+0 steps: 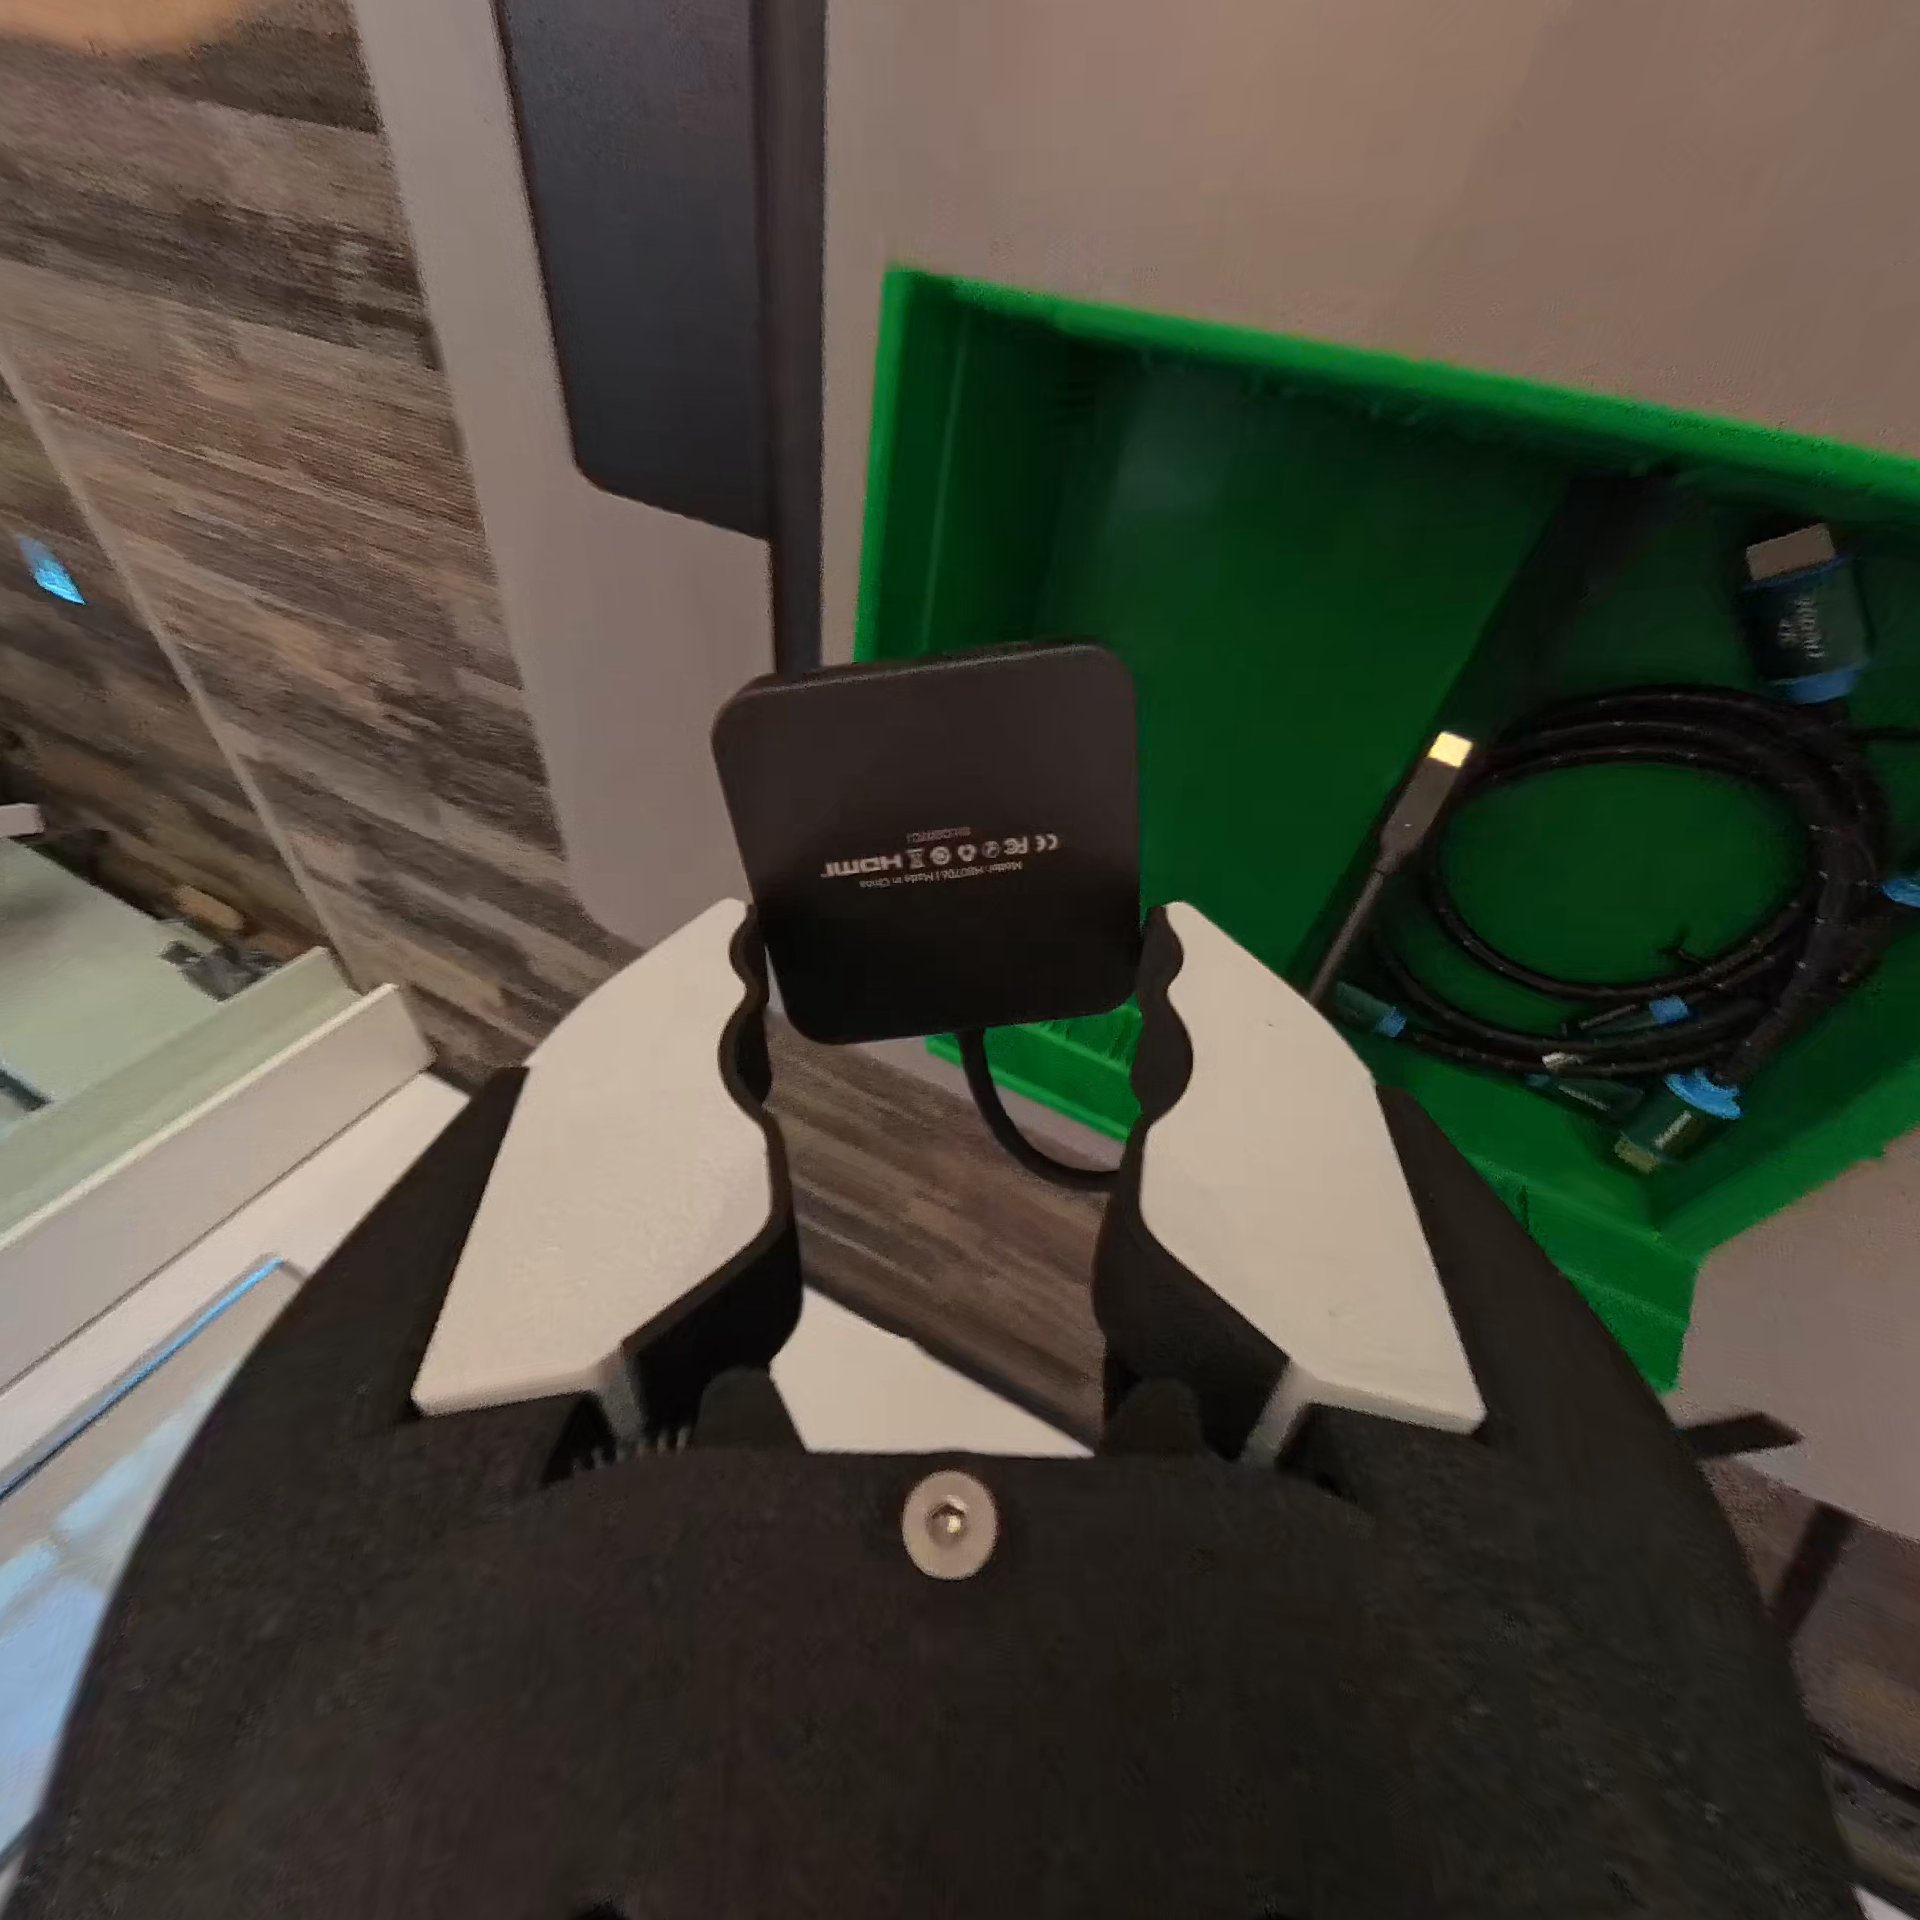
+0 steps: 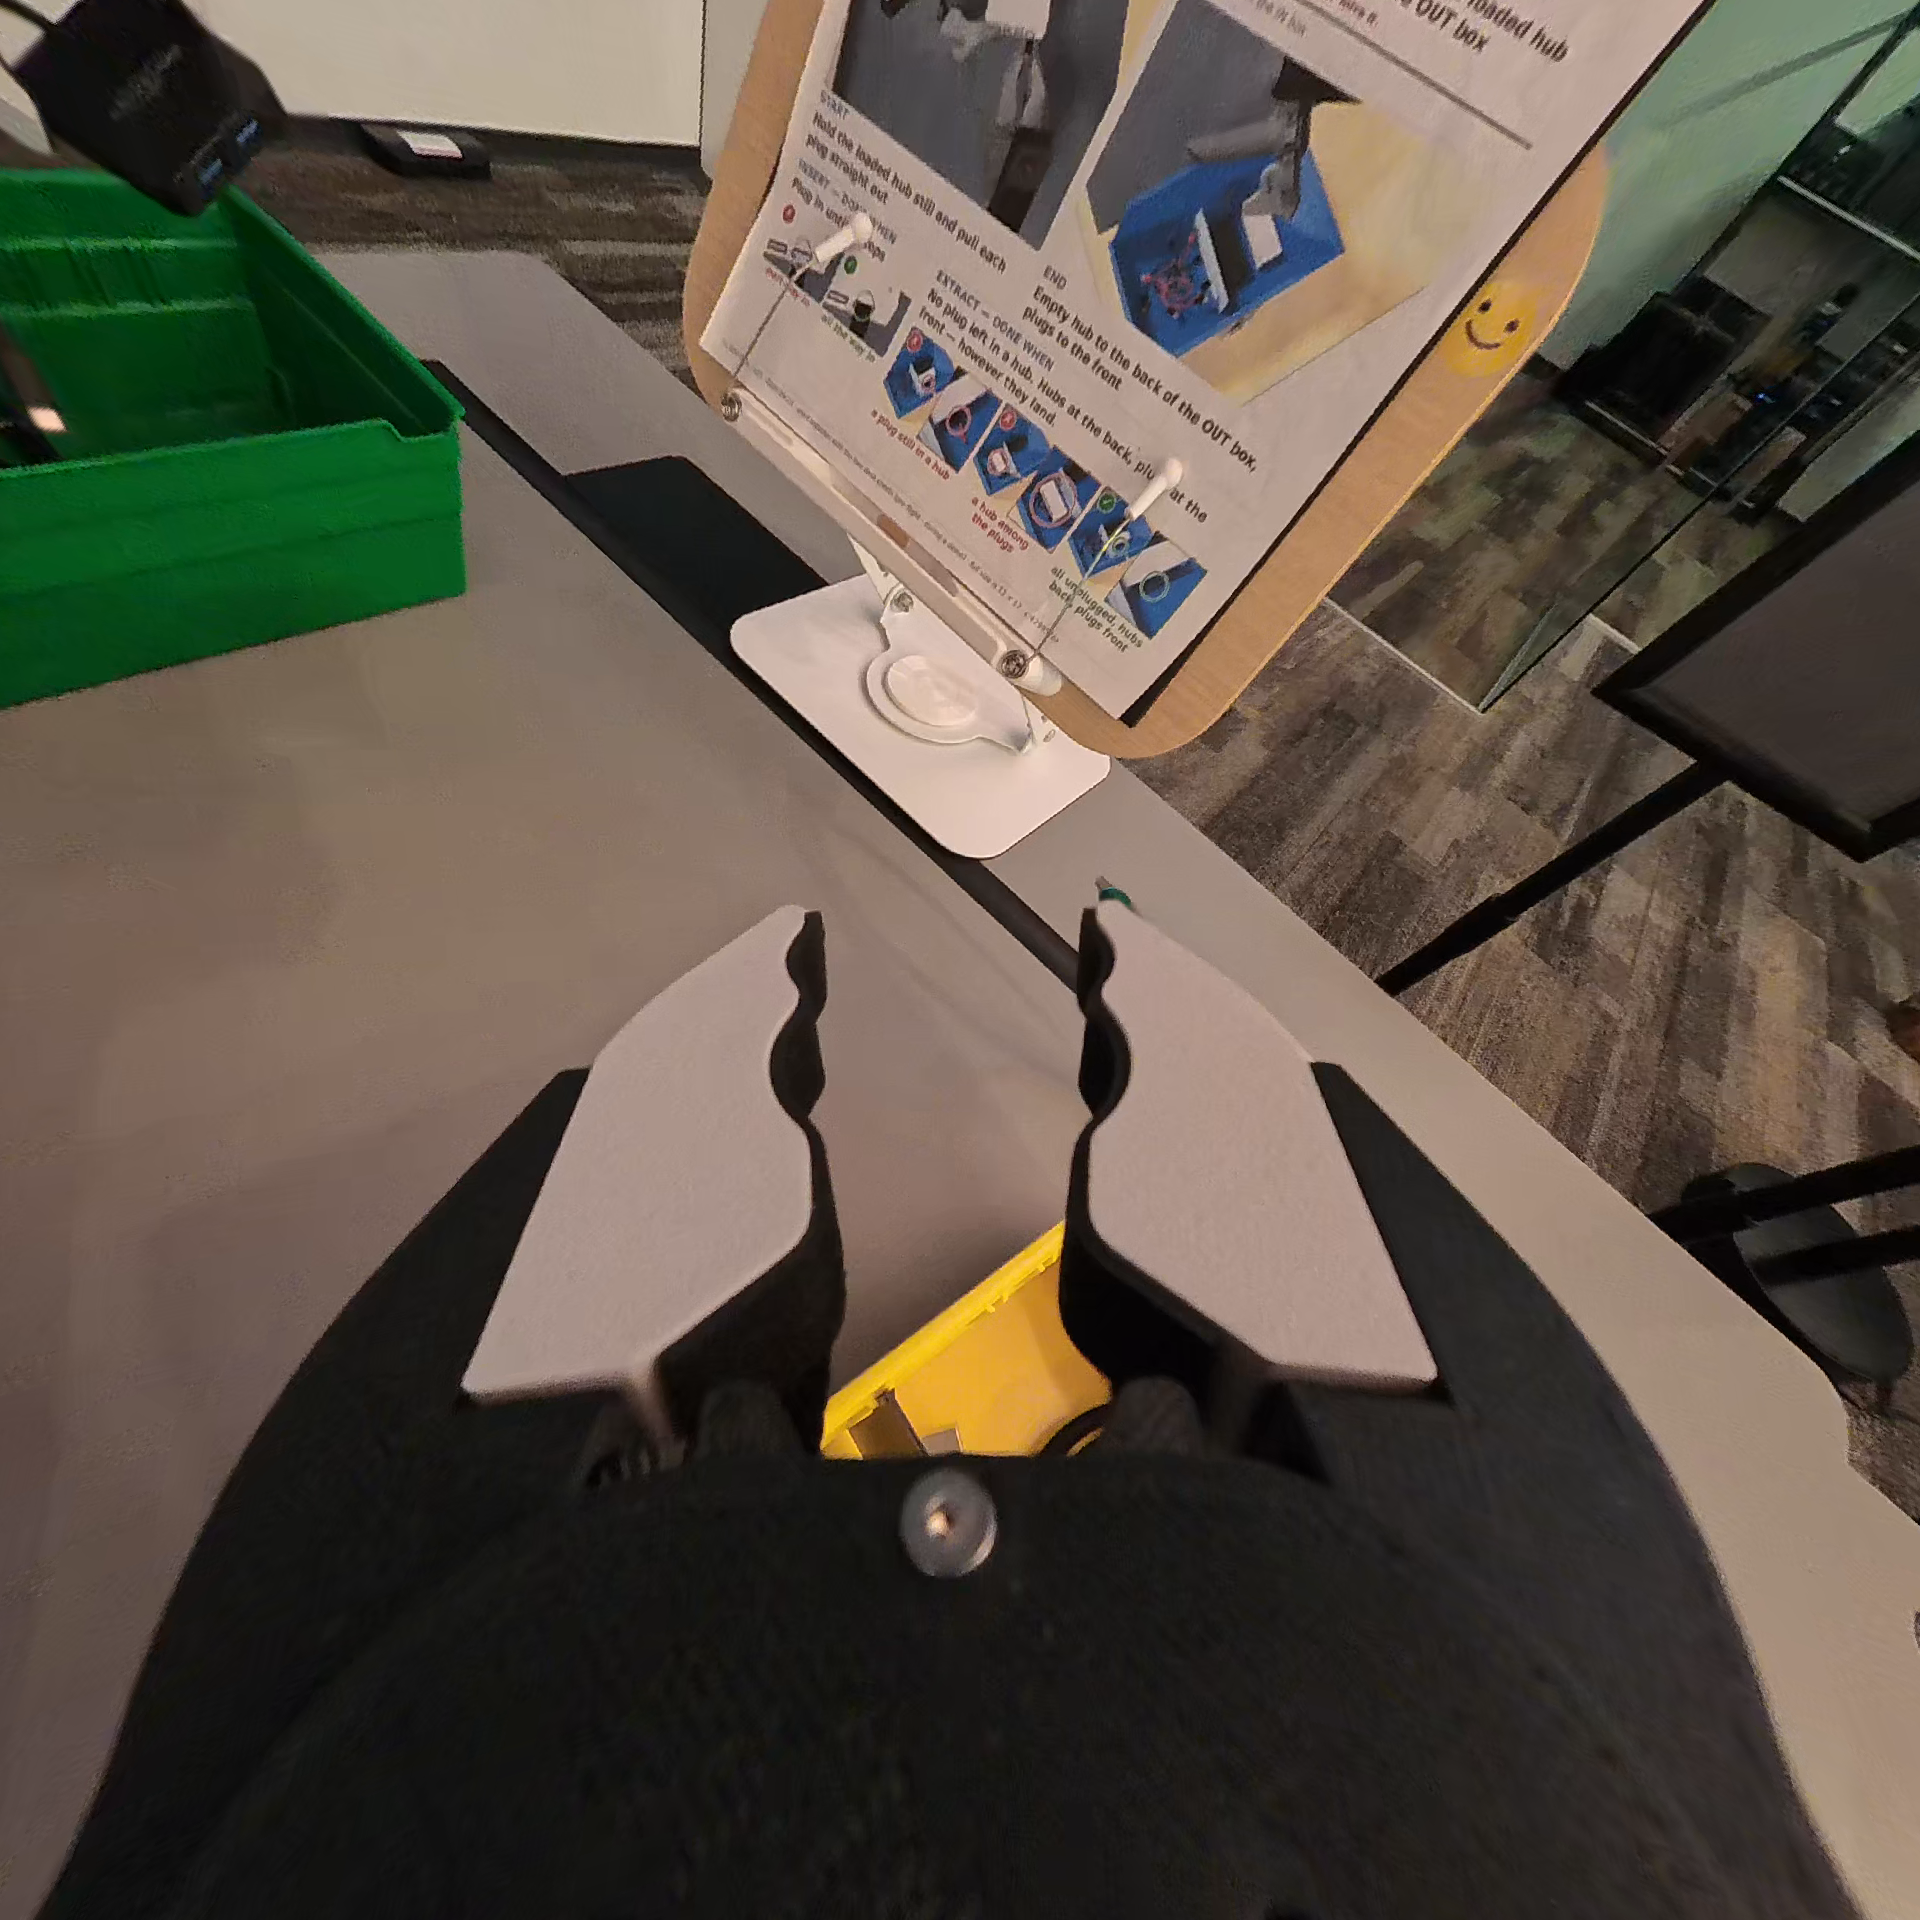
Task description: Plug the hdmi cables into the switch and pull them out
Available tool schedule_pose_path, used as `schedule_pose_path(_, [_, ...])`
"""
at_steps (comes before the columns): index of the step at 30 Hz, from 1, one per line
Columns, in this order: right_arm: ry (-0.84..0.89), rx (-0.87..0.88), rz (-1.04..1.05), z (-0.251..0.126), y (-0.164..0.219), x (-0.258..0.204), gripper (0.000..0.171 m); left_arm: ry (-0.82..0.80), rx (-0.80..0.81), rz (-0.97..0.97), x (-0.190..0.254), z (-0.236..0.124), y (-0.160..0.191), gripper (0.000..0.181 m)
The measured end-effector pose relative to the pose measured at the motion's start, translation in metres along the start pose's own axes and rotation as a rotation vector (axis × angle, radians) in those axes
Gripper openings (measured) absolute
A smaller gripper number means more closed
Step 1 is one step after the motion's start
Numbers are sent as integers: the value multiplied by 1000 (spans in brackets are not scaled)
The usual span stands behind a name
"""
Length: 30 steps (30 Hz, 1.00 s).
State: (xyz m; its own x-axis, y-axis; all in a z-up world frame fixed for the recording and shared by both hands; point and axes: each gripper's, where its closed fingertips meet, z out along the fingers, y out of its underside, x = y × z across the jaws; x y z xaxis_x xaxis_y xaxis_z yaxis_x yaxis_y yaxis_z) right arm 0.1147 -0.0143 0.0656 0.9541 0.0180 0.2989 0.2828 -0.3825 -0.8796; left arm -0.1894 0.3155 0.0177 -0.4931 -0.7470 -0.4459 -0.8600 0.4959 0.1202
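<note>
My left gripper (image 1: 948, 935) is shut on the black square HDMI switch (image 1: 930, 831), held by its near edge in the air with its printed underside toward the camera; its short black lead (image 1: 1013, 1127) hangs below. Behind it stands a green bin (image 1: 1195, 520) that holds coiled black HDMI cables (image 1: 1621, 935) with blue-banded plugs (image 1: 1803, 623). My right gripper (image 2: 951, 945) is open and empty above the grey table (image 2: 364, 883). The switch (image 2: 145, 99) also shows at the top left of the right wrist view, above the green bin (image 2: 208, 540).
An instruction board (image 2: 1143, 312) on a white stand (image 2: 935, 748) stands at the table's far edge. A yellow box (image 2: 966, 1382) lies under the right gripper. A black pole (image 1: 795, 312) and dark panel (image 1: 644, 260) rise behind the switch. Patterned carpet floor (image 2: 1558, 831) lies beyond the table. The gap from one gripper's tips to the other's is roughly 45 cm.
</note>
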Motion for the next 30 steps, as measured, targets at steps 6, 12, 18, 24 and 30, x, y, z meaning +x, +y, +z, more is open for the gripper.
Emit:
schedule_pose_path(6, [-3,52,10,-13,-9,1,46,-145,-66,101,-20,-95,-37,68])
schedule_pose_path(12, [-11,83,6,-30,-15,1,46,-34,110,146,22,-142,-128,68])
schedule_pose_path(18, [-58,74,-3,-66,-8,-2,47,140,252,233,114,-77,-218,69])
schedule_pose_path(24, [48,-114,34,-100,63,40,46,256,250,223,181,11,-252,68])
schedule_pose_path(30, [305,-415,336,-138,175,103,43,295,236,201,208,54,-262,68])
